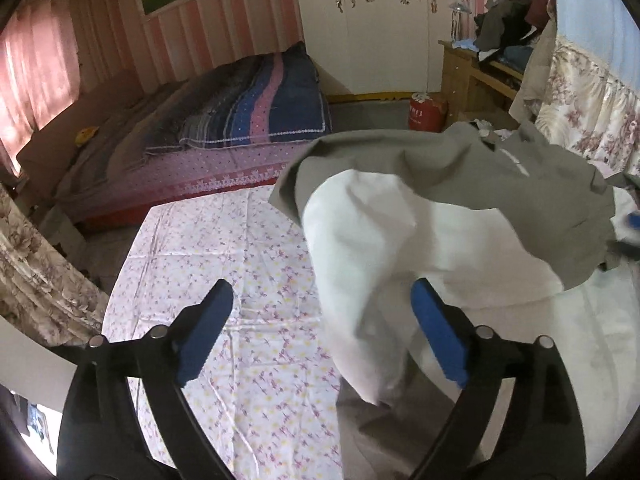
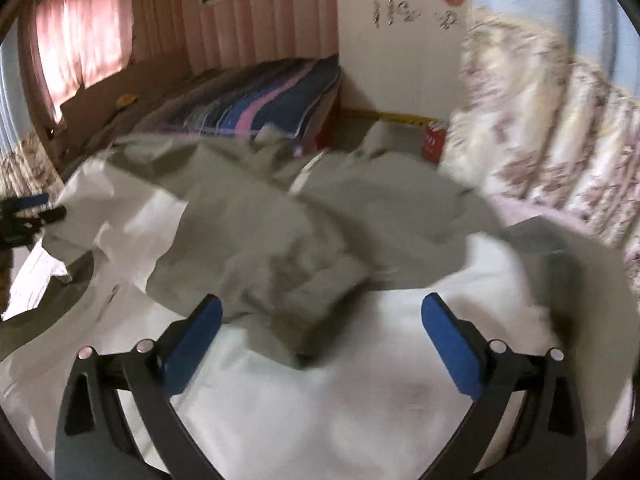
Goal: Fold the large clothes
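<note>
A large grey garment with a white lining [image 1: 400,224] lies crumpled on a floral sheet [image 1: 224,264]. In the left wrist view a white fold of it hangs between my fingers, nearer the right pad [image 1: 438,332]. My left gripper [image 1: 322,300] is open, not clamped on it. In the right wrist view the garment [image 2: 312,232] is bunched, grey over white, blurred by motion. My right gripper [image 2: 322,312] is open just above it. The left gripper [image 2: 28,212] shows at that view's left edge, beside the cloth.
A bed with a striped blue and pink quilt [image 1: 248,100] stands behind. A red canister [image 1: 426,112] sits by a white wardrobe [image 1: 372,20]. A wooden desk piled with clothes [image 1: 500,52] is at the right. Floral fabric [image 2: 552,120] hangs at the right.
</note>
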{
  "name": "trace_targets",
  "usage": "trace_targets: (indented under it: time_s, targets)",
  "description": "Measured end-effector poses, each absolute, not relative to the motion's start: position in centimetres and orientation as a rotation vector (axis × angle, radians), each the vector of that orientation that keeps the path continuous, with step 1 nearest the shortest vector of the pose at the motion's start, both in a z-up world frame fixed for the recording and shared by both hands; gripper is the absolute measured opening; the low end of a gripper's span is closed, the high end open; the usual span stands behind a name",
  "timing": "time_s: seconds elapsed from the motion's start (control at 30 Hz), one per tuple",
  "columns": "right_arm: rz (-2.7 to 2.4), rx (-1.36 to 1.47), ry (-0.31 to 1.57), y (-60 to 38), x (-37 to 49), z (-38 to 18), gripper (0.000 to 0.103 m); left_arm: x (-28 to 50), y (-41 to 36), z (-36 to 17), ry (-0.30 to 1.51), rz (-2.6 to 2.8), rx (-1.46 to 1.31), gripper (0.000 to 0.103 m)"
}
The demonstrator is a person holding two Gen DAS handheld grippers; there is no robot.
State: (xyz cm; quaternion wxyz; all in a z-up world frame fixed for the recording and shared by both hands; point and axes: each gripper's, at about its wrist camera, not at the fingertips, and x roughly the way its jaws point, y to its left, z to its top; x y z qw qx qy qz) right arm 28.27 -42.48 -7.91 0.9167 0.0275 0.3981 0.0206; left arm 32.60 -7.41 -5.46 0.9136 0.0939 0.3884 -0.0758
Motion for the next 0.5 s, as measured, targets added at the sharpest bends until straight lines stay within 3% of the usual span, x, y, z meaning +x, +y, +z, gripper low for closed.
trace_targets:
  time_s: [0.03, 0.07, 0.1, 0.33, 0.5]
  targets:
    - [0.037, 0.051, 0.856, -41.7, 29.0, -8.8, 0.046, 32.3, -7.6, -5.3, 0.803, -0.158, 0.199, 0.095]
    - [0.041, 0.058, 0.875, -41.5, 29.5, -9.2, 0.026, 32.2, -7.8, -5.3, 0.806, -0.158, 0.204, 0.095]
    - [0.022, 0.050, 0.878, -41.1, 29.5, -9.2, 0.020, 32.0, -7.9, -5.2, 0.810, -0.159, 0.215, 0.095]
    - [-0.140, -0.133, 0.689, -43.6, 26.9, -3.8, 0.015, 32.0, -7.4, -3.0, 0.784, -0.154, 0.194, 0.099]
    - [-0.257, -0.097, 0.828, -50.0, 27.2, -4.8, 0.016, 33.6, -8.8, -4.5, 0.866, -0.183, 0.107, 0.099]
